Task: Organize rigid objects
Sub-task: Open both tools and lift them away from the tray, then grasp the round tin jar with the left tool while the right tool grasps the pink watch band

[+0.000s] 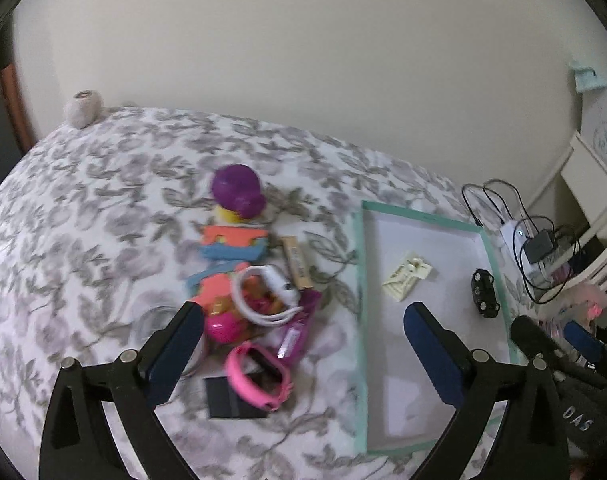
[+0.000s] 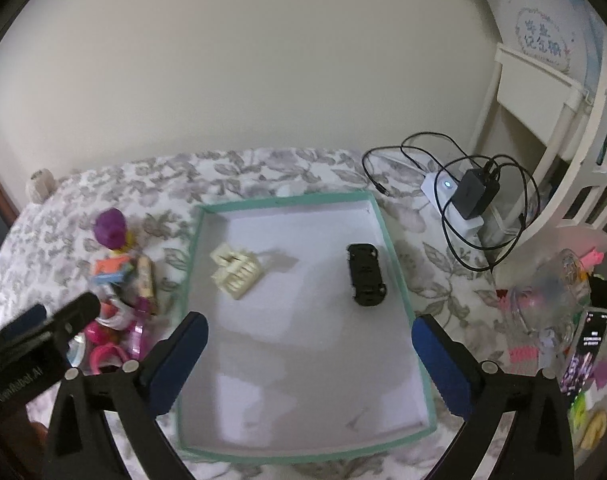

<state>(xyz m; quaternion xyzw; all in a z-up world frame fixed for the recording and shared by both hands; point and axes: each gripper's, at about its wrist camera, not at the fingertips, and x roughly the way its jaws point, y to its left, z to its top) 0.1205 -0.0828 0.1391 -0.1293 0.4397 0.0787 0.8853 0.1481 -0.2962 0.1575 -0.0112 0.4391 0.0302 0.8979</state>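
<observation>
Two things lie in the green-rimmed tray (image 2: 399, 280): a cream hair clip (image 2: 236, 270) and black toy car (image 2: 365, 274), apart. Both tools, left tool (image 1: 303, 344) and right tool (image 2: 309, 350), gape wide, empty. Blurred lettering, perhaps "DAS".

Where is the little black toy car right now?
The black toy car lies inside the green-rimmed tray, near its right wall in the right wrist view, apart from the cream hair clip on the tray's left.

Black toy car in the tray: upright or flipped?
Flipped. The black toy car lies on its roof inside the teal-rimmed white tray; the left wrist view shows its wheels facing up.
</observation>
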